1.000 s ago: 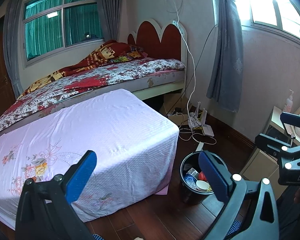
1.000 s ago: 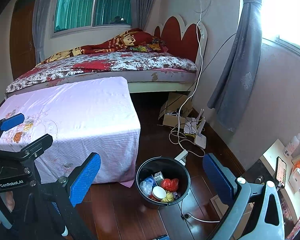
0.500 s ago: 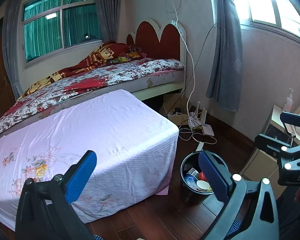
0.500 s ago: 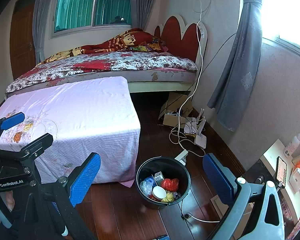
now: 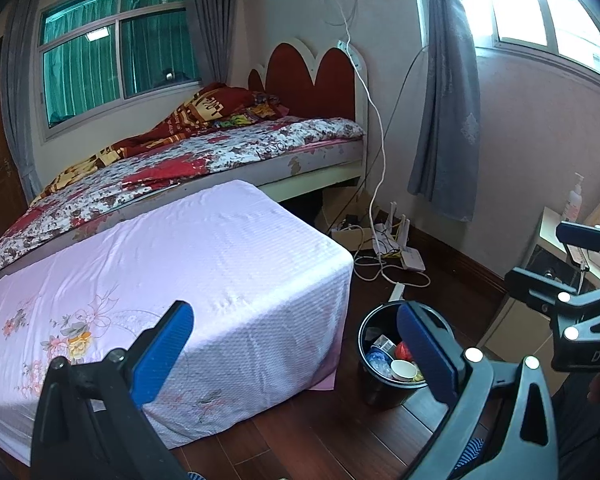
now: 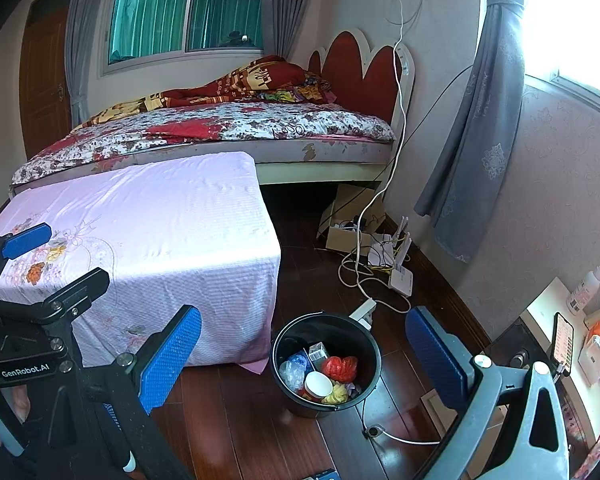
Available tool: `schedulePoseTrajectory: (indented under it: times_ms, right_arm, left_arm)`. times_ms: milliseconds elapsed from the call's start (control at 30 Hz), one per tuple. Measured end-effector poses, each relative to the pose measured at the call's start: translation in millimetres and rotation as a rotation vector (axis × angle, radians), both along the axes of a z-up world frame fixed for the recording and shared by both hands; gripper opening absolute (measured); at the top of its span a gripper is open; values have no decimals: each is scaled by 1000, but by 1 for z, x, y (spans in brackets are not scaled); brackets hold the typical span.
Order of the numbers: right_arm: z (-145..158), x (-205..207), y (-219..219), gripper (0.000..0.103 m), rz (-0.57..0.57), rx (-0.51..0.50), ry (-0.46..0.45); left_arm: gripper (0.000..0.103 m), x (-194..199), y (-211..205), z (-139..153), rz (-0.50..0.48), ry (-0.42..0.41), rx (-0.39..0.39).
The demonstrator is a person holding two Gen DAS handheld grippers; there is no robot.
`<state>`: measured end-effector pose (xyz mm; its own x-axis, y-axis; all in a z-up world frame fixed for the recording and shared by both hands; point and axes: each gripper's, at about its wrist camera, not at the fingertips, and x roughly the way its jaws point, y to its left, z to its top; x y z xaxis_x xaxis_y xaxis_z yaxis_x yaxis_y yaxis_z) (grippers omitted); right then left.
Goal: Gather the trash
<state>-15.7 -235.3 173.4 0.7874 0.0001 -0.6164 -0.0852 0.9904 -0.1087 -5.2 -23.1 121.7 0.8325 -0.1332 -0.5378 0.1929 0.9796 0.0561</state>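
A black trash bin (image 6: 296,332) stands on the dark wood floor beside the pink-sheeted low bed; the bin (image 5: 370,318) also shows in the left wrist view. Inside lie a paper cup (image 6: 318,383), a red bag (image 6: 339,367), clear plastic and a small box. My right gripper (image 6: 300,354) hangs open above the bin with nothing between its blue pads. My left gripper (image 5: 296,346) is open and empty too, held above the bed's corner and the bin. Each gripper also shows at the edge of the other's view.
A pink-sheeted low bed (image 5: 188,272) fills the left side, with a floral bed (image 5: 204,156) behind it. Cables, a router (image 6: 400,278) and a power strip lie on the floor past the bin. A side table (image 6: 548,320) with a phone and a bottle stands at the right.
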Motion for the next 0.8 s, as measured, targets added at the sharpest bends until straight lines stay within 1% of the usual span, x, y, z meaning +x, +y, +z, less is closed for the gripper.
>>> schedulePoseTrajectory:
  times_ms: [533,633,700,800]
  right_arm:
    - [-4,1,0,103,-7,2,9]
    - [-4,1,-1,103,-7,4,10]
    - [-4,0,-1,103,-8,3,9]
    - [-4,0,-1,103,-14,4,10]
  left_arm:
    - [102,0,-2,-1,-19,-6,10]
    - [102,-2,-2,0,-55,-22,-11]
    - [102,-4,-5,0,-88,-31,-4]
    - [102,-5,-9,0,-109,-29,-2]
